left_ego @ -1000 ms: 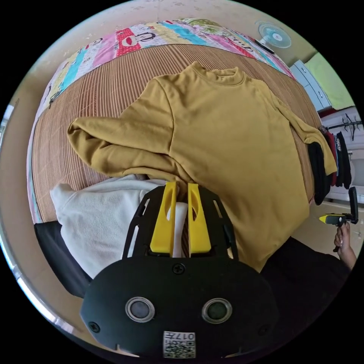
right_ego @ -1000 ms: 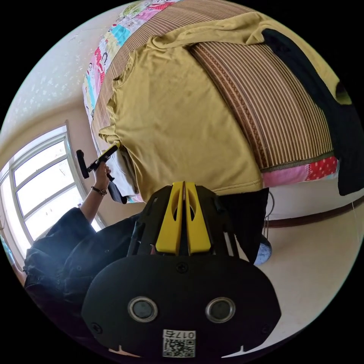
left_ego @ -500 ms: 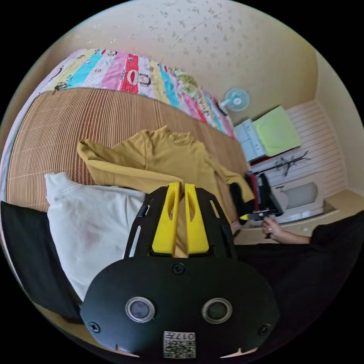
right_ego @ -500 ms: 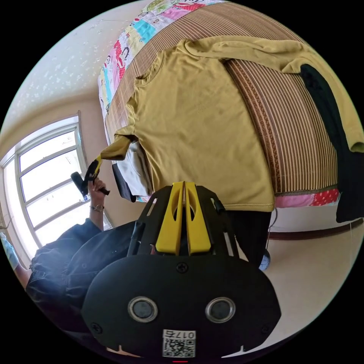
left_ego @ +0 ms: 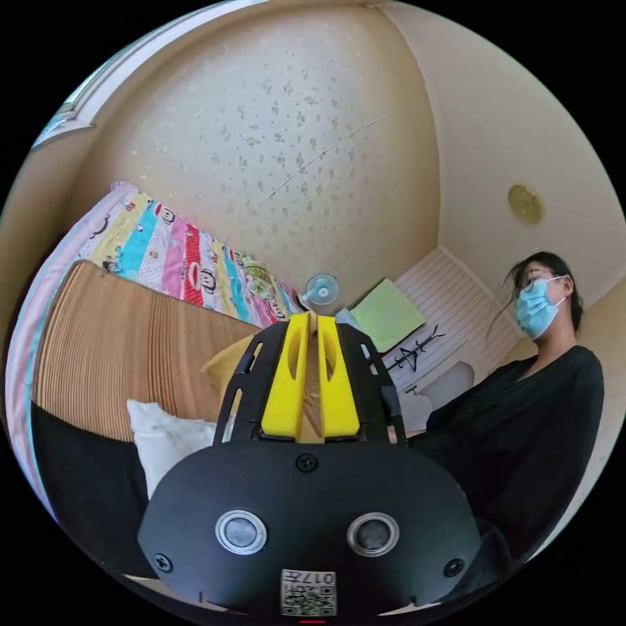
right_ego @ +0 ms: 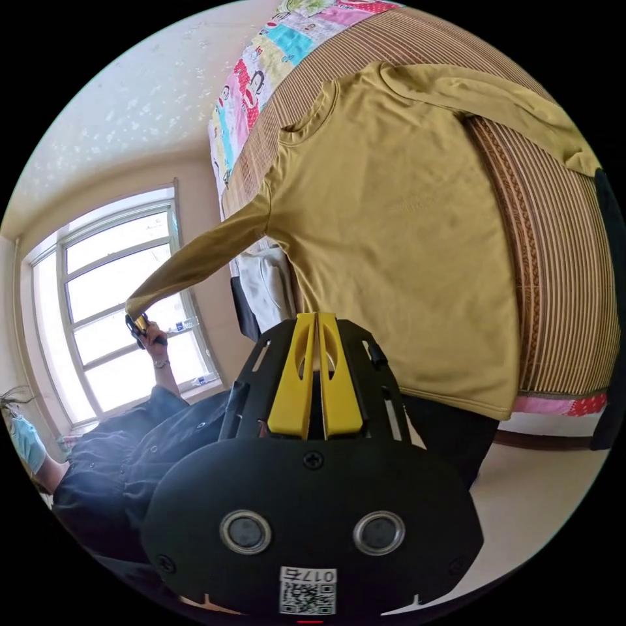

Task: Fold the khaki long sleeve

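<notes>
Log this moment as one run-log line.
phase: sleeve pulled out | left gripper: shut on sleeve cuff | right gripper: shut, empty, near hem | khaki long sleeve: body flat on bed mat

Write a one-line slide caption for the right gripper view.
Left tool pulls one sleeve of the khaki long sleeve out off the mat-covered bed.

Khaki long sleeve (right_ego: 404, 215) looks like soft matt knit cloth, bed mat (right_ego: 561, 261) is ribbed woven slats, gripper (right_ego: 316, 319) jaws smooth yellow plastic.
</notes>
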A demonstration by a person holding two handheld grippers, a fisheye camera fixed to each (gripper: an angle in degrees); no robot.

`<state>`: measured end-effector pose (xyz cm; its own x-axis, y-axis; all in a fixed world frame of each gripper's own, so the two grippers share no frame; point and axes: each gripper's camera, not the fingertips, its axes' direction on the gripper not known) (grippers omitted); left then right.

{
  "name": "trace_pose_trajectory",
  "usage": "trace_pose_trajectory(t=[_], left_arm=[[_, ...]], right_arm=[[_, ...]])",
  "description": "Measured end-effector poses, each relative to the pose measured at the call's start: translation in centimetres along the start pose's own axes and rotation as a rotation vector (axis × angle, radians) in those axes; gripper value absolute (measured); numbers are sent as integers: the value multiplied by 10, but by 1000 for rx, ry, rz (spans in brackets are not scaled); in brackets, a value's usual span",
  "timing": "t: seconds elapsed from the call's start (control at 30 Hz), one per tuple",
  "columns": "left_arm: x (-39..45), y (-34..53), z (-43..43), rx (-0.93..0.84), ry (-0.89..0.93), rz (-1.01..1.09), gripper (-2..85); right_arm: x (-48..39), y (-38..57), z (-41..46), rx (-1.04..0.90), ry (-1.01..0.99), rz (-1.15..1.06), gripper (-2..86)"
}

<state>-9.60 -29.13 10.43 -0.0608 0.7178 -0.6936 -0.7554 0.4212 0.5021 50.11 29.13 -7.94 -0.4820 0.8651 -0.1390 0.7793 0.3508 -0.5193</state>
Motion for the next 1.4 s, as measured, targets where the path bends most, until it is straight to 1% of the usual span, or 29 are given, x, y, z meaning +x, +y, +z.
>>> trace_pose_trajectory(t=[0.1, 0.17, 0.2, 0.27, 0.3, 0.33, 0.37, 0.47, 0.5, 0.6, 0.67, 0.7, 0.73, 0.8, 0.87, 0.97, 1.03, 1.1, 1.13, 1.17, 1.2, 1.23, 1.27, 1.3, 1.33, 1.37, 1.4], left_arm=[[9, -31, 46, -37, 95, 33, 13], [13, -49, 123, -91, 208, 38, 15], [14, -52, 148, -106, 242, 33, 16], [11, -57, 256, -159, 374, -21, 23], [11, -56, 284, -173, 401, -31, 25], [9, -53, 339, -212, 438, -49, 33], [4, -47, 393, -262, 442, -84, 42], [-23, -20, 483, -351, 388, -178, 70], [-27, -15, 491, -360, 376, -183, 75], [-46, 10, 507, -422, 266, -174, 83], [-70, 34, 499, -488, 96, -206, 85], [-78, 41, 495, -500, 51, -223, 85], [-96, 52, 486, -517, -31, -263, 86], [-122, 66, 468, -520, -149, -323, 88], [-152, 76, 448, -515, -338, -367, 97], [-193, 87, 453, -577, -455, -408, 111], [-217, 98, 469, -628, -493, -429, 110], [-237, 110, 484, -666, -537, -434, 93], [-248, 118, 491, -679, -561, -436, 48], [-256, 121, 491, -664, -603, -446, 21], [-259, 121, 489, -645, -600, -464, 16], [-266, 120, 483, -604, -611, -527, 8], [-265, 116, 475, -551, -672, -566, 2], [-261, 113, 471, -528, -723, -563, 1], [-251, 107, 467, -504, -830, -532, -2], [-241, 103, 467, -509, -893, -490, 1], [-236, 102, 469, -523, -888, -465, 2]], right_arm=[[8, 8, -5, 25, -24, 14, 8], [15, 14, -9, 44, -35, 31, 8], [21, 19, -12, 60, -46, 45, 7], [30, 28, -17, 86, -65, 69, 6], [36, 34, -21, 103, -75, 86, 6], [39, 37, -23, 111, -79, 94, 6], [44, 44, -27, 125, -85, 107, 5], [55, 61, -36, 146, -86, 136, 5], [60, 67, -38, 151, -82, 145, 5], [77, 78, -37, 145, -51, 173, 6], [86, 78, -31, 124, -20, 197, 7], [91, 74, -26, 112, -12, 210, 7], [93, 70, -24, 109, -16, 210, 8], [89, 43, -16, 111, -49, 184, 11], [79, 13, -12, 112, -57, 157, 15], [55, -41, -14, 136, -48, 124, 26], [48, -62, -18, 179, -71, 140, 34], [51, -72, -21, 225, -156, 180, 44], [53, -71, -21, 223, -181, 190, 46], [59, -67, -22, 204, -215, 208, 48], [64, -57, -29, 191, -210, 234, 51], [65, -49, -35, 200, -191, 247, 52], [64, -30, -54, 236, -135, 262, 56], [60, -10, -76, 282, -69, 267, 60], [57, 0, -88, 310, -32, 270, 63], [51, 21, -113, 375, 58, 288, 70], [47, 41, -136, 448, 163, 332, 80]])
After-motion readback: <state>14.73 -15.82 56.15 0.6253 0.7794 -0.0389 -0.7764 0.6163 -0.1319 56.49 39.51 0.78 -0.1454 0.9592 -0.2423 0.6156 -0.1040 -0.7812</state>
